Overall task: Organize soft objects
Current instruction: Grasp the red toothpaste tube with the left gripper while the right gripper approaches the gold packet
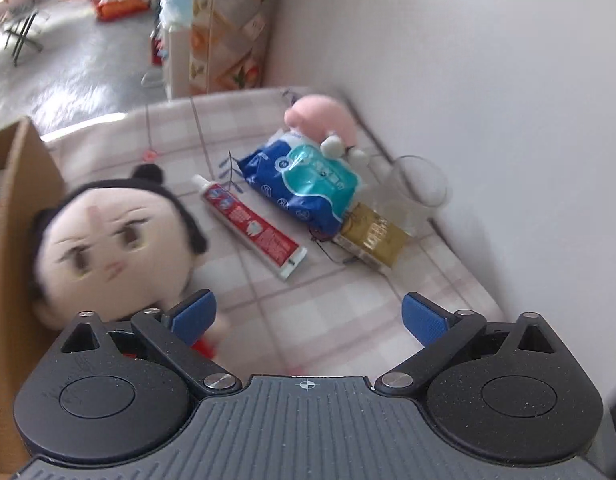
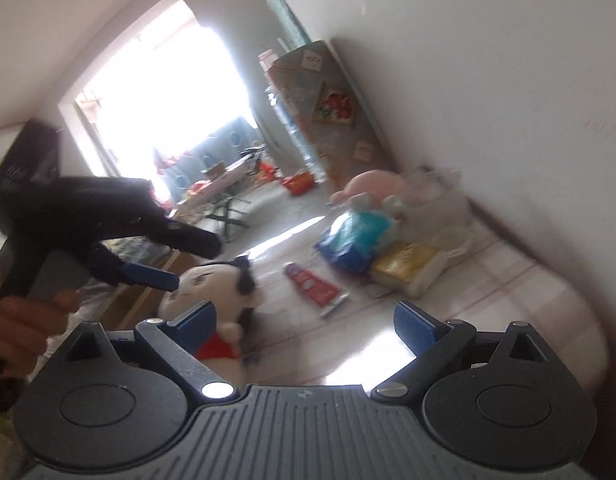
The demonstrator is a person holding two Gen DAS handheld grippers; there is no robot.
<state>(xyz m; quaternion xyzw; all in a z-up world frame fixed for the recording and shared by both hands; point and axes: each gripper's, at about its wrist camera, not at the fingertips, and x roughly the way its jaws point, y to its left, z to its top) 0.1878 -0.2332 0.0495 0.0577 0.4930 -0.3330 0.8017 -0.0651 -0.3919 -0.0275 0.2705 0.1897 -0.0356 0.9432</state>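
Surface: pink-and-white checked cloth (image 1: 328,320) was spread over what looked like a table pushed against a white wall (image 1: 488,60); bright daylight was blowing out the doorway in the right wrist view.
Left tongs: the left tongs (image 1: 310,314) were held spread wide, nothing between the blue pads, hovering over bare cloth just right of the doll.
Right tongs: the right tongs (image 2: 303,322) were also spread apart and empty, aimed toward the pile by the wall.
Task thing: a black-haired plush doll (image 1: 115,244) was lying face-up on the cloth, pressed against a cardboard box (image 1: 15,240) on its left side.
Other soft one: a pink plush toy (image 1: 322,118) was sitting at the far end, resting on a blue wipes pack (image 1: 295,184).
Clutter: a red toothpaste tube (image 1: 251,228), a gold packet (image 1: 372,236) and a clear glass (image 1: 420,192) were parked nearby, the glass right at the wall.
Handling guess: the doll looked light, squishy and not slippery at all, so it'd probably squash under a pinch rather than slide.
Where to grab: the round head seemed too wide for a neat pinch; the narrower red body (image 2: 217,350) or the neck was judged the better spot.
Watch out: the glass looked fragile, so the pink toy would likely want a careful approach.
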